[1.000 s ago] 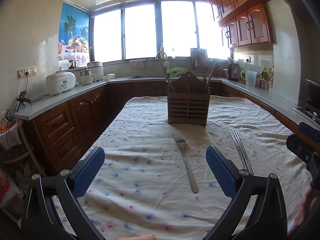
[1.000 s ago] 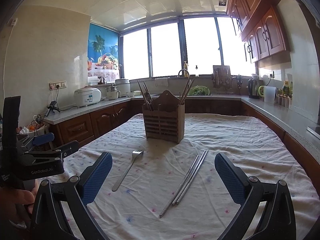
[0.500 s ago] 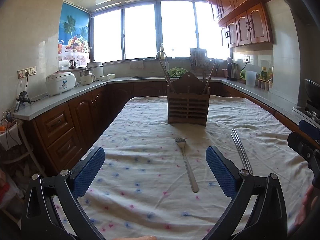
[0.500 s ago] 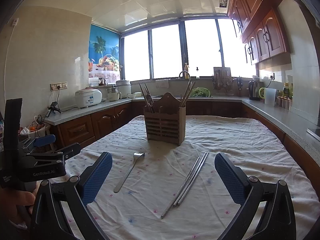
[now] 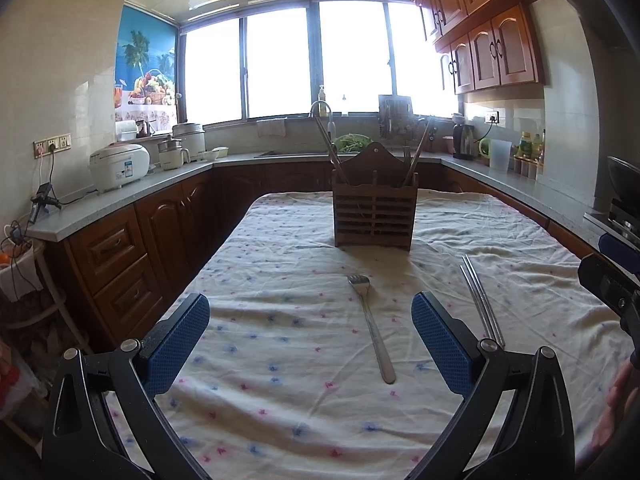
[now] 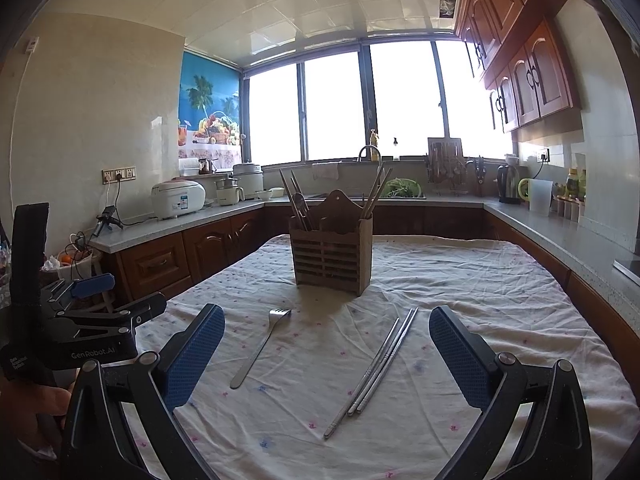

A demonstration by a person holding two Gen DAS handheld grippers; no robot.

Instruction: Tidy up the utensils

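Note:
A steel fork lies on the cloth-covered table, tines toward a wooden utensil holder that stands upright with chopsticks and a spoon in it. Metal chopsticks lie to the fork's right. My left gripper is open and empty, above the table's near end, with the fork between its blue pads. My right gripper is open and empty, with fork and chopsticks between its pads. The left gripper's body shows at the right wrist view's left edge.
Kitchen counters with wooden cabinets run along both sides and the back. A rice cooker and pots stand on the left counter, a kettle and jug on the right. A sink with a tap is under the window.
The right wrist view has risen and tilted slightly, so the holder and utensils sit a little lower in frame. The left gripper has barely moved. Both stay open.

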